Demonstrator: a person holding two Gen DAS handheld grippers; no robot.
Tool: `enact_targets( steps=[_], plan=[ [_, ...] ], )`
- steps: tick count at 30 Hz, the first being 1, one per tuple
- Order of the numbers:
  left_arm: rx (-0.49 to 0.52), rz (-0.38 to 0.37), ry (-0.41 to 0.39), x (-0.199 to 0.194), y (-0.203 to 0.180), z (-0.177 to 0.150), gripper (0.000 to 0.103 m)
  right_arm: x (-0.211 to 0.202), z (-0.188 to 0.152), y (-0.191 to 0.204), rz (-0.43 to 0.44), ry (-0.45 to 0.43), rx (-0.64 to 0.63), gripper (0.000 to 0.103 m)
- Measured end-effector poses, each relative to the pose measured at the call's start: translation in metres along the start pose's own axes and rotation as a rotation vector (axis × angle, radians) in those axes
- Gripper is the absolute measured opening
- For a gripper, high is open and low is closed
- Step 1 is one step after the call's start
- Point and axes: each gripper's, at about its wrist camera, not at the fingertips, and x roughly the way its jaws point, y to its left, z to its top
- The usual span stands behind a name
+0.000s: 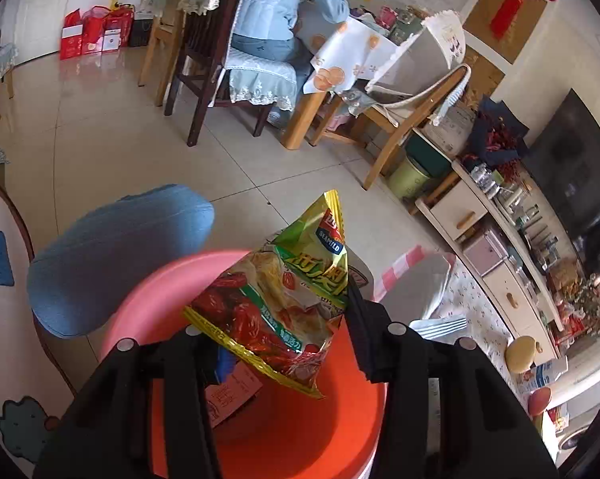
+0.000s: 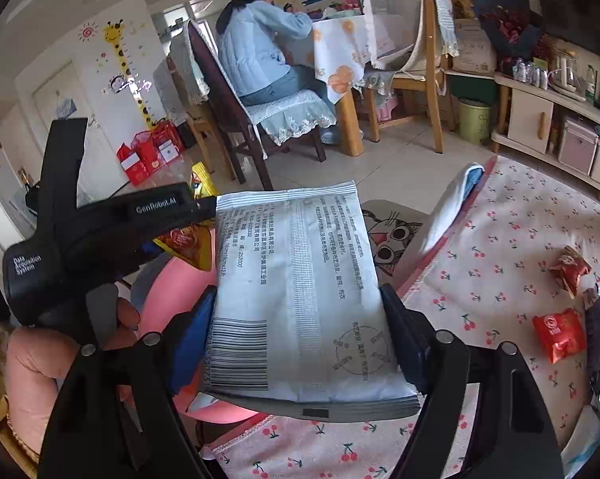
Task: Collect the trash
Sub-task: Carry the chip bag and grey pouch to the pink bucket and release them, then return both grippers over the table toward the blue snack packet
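My right tongs clamp a large white printed plastic pouch above the cherry-print tablecloth's left edge. My left tongs pinch a crinkled green-and-red snack bag over the round pink plastic bin.

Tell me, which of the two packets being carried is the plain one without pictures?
The white packet held by the right gripper: only grey text and a barcode. The snack bag in the left gripper is brightly printed in green, yellow and red.
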Motion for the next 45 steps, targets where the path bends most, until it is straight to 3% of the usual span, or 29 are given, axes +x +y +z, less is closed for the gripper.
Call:
enact_targets(
  steps=[8, 9, 12, 14, 20, 28, 33, 39, 45],
  plan=[
    [-0.063, 0.06, 0.076, 0.016, 0.035, 0.015, 0.05, 0.046, -0.007, 0.027, 0.002, 0.096, -0.048, 0.087],
    [-0.069, 0.068, 0.091, 0.019, 0.037, 0.016, 0.056, 0.048, -0.007, 0.024, -0.01, 0.1, -0.029, 0.094],
    [-0.062, 0.084, 0.098, 0.021, 0.035, 0.015, 0.072, 0.041, -0.009, 0.01, 0.002, 0.087, 0.034, 0.094],
    [-0.035, 0.097, 0.085, 0.02, 0.027, 0.01, 0.079, 0.029, -0.011, 0.004, -0.006, 0.06, 0.059, 0.094],
    [0.079, 0.059, 0.014, 0.013, 0.0, 0.0, 0.082, -0.006, -0.023, -0.011, -0.052, -0.009, 0.07, 0.094],
    [0.24, -0.06, -0.197, -0.007, -0.046, -0.018, 0.092, -0.033, -0.043, -0.02, -0.156, -0.07, -0.014, 0.097],
    [0.336, -0.088, -0.201, -0.008, -0.074, -0.031, 0.092, -0.051, -0.054, -0.026, -0.225, -0.113, -0.062, 0.098],
    [0.501, 0.015, -0.216, -0.015, -0.107, -0.047, 0.092, -0.073, -0.064, -0.033, -0.318, -0.137, -0.114, 0.098],
    [0.538, -0.012, -0.171, -0.013, -0.121, -0.059, 0.092, -0.093, -0.076, -0.042, -0.394, -0.146, -0.129, 0.098]
  ],
)
